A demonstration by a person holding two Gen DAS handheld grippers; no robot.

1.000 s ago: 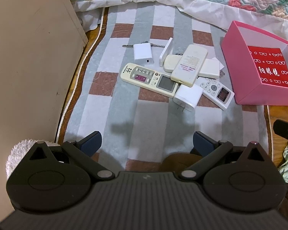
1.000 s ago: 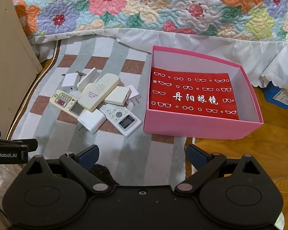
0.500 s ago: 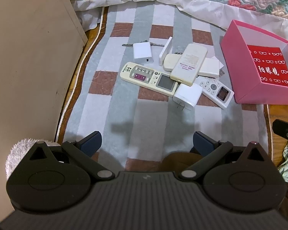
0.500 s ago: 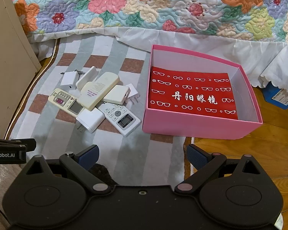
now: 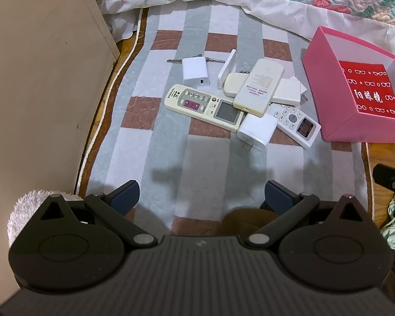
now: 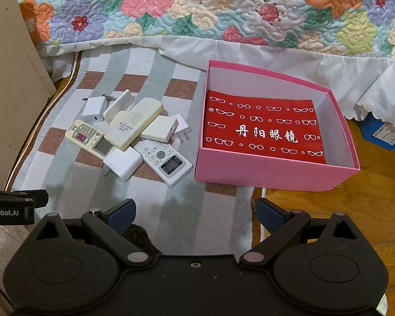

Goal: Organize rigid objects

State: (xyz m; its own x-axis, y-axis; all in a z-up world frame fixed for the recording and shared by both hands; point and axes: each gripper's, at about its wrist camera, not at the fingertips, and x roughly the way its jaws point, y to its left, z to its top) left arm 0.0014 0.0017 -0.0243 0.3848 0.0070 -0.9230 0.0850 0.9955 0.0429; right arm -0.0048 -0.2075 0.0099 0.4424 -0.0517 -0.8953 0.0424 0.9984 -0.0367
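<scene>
A heap of white and cream items lies on the striped rug [image 5: 205,158]: a cream remote with a screen [image 5: 204,104] [image 6: 92,139], a cream remote face down [image 5: 258,87] [image 6: 134,123], a white remote [image 5: 295,122] [image 6: 166,162], a white plug charger [image 5: 256,131] [image 6: 123,162] and a small white adapter [image 5: 194,71] [image 6: 93,109]. An open pink box [image 5: 337,105] [image 6: 271,176] with a red liner stands right of the heap. My left gripper [image 5: 201,197] and right gripper [image 6: 196,214] both hover open and empty, short of the heap.
A bed with a floral quilt [image 6: 197,8] and white skirt borders the rug at the back. A beige cabinet wall [image 5: 39,79] rises on the left. Wooden floor [image 6: 355,210] and a blue box [image 6: 387,134] lie to the right. Something white and fluffy [image 5: 23,208] sits near the left gripper.
The right wrist view has shifted slightly, so the heap and box sit a little lower and left. The left view barely moves. Both grippers stay open.
</scene>
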